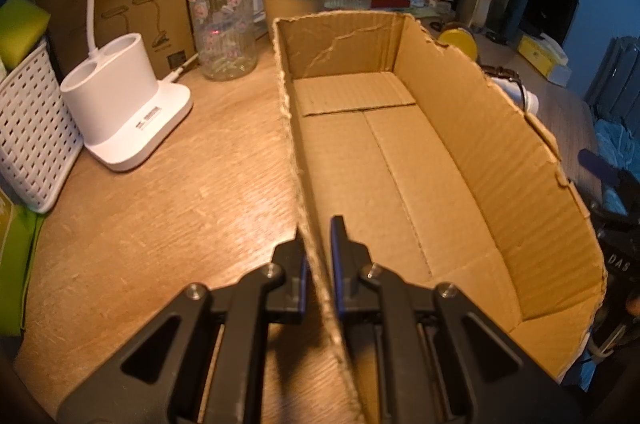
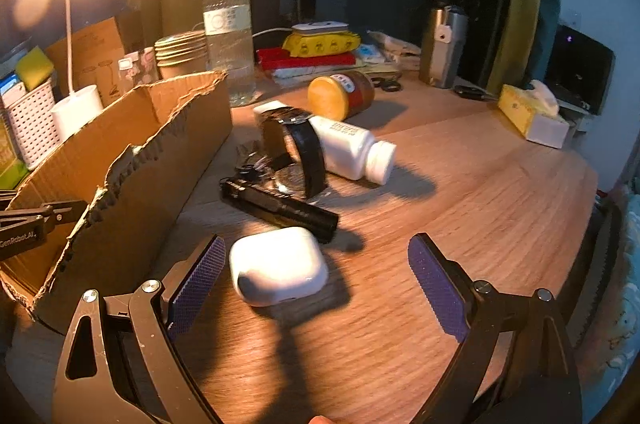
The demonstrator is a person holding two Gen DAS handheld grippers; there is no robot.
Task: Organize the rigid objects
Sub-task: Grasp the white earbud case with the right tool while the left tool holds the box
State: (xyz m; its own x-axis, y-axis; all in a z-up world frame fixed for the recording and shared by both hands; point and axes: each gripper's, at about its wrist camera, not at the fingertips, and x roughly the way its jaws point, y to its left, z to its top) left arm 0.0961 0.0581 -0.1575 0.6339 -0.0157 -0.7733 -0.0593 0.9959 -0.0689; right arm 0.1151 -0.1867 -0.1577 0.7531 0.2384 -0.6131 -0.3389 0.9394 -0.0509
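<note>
Two grippers: the left gripper (image 1: 318, 256) had its jaws clamped on the cardboard box (image 1: 480, 144) wall; the right gripper (image 2: 316, 272) jaws stood apart around the white earbud case (image 2: 278, 266).

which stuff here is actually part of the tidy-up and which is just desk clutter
Job: cardboard box, earbuds case, black flashlight, watch, white pill bottle, jar.

Lying about: water bottle, desk lamp, white basket, tissue box.

One cardboard box (image 1: 460, 152), one earbud case (image 2: 278, 266), one watch (image 2: 298, 152), two lying bottles (image 2: 352, 148).
</note>
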